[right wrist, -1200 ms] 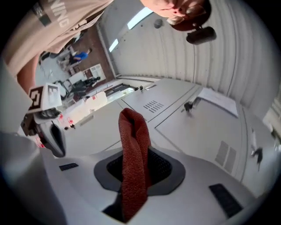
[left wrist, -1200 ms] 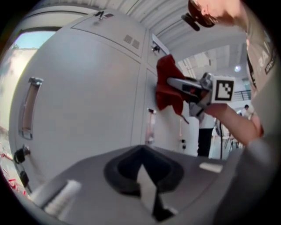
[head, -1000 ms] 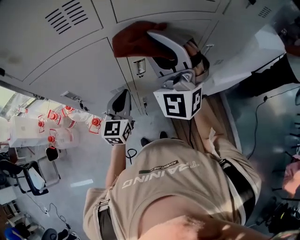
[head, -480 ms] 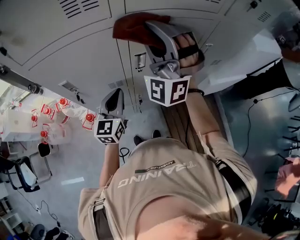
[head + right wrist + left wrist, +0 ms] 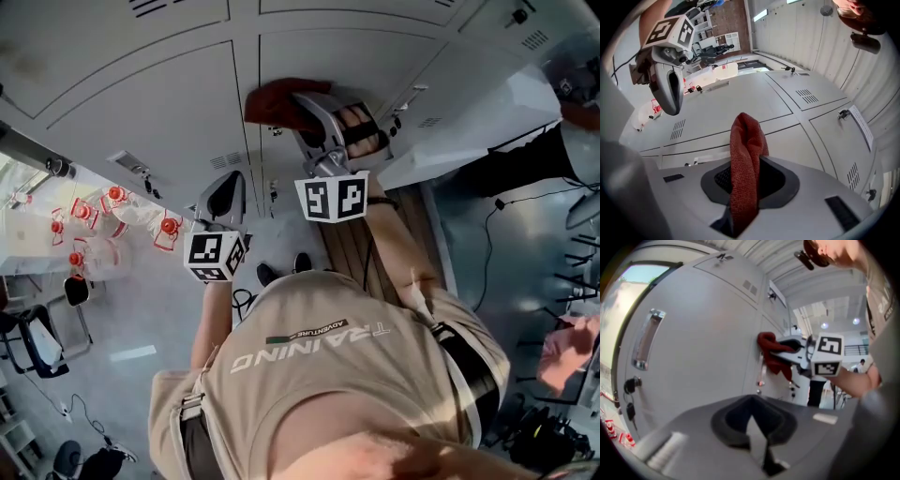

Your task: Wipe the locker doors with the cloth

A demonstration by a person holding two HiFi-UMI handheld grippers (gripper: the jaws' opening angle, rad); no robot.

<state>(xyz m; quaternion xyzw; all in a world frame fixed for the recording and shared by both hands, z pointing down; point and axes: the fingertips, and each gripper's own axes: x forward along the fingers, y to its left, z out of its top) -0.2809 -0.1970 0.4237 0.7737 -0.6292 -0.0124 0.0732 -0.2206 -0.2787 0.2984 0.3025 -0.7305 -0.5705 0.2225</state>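
**Red cloth held against pale grey locker doors**

Pale grey locker doors point(image 5: 169, 103) fill the top of the head view, their panels split by thin seams. At far left, beyond the lockers, clear bottles point(image 5: 112, 202) with red caps stand together, and a dark chair point(image 5: 42, 337) sits on the light floor point(image 5: 141, 309) below them.

The left gripper point(image 5: 223, 187) hangs just in front of the doors, well apart from the cloth. Its own view shows the jaws brought together at the tips with nothing between them. The same view shows a chrome handle point(image 5: 646, 341) on the nearest door and keys point(image 5: 629, 394) hanging in the lock below it.

Further right, the red cloth point(image 5: 277, 101) lies against a door near a vertical seam, bunched at the tip of the right gripper point(image 5: 305, 105). In the right gripper view the jaws are clamped on the cloth point(image 5: 745, 173), which stands up between them in a tall fold, with vents point(image 5: 806, 96) cut into the panels behind.

The person point(image 5: 356, 375), in a tan shirt, stands close to the lockers with the right arm stretched up towards the cloth. At far right, a dark cable point(image 5: 487, 244) trails across the floor.
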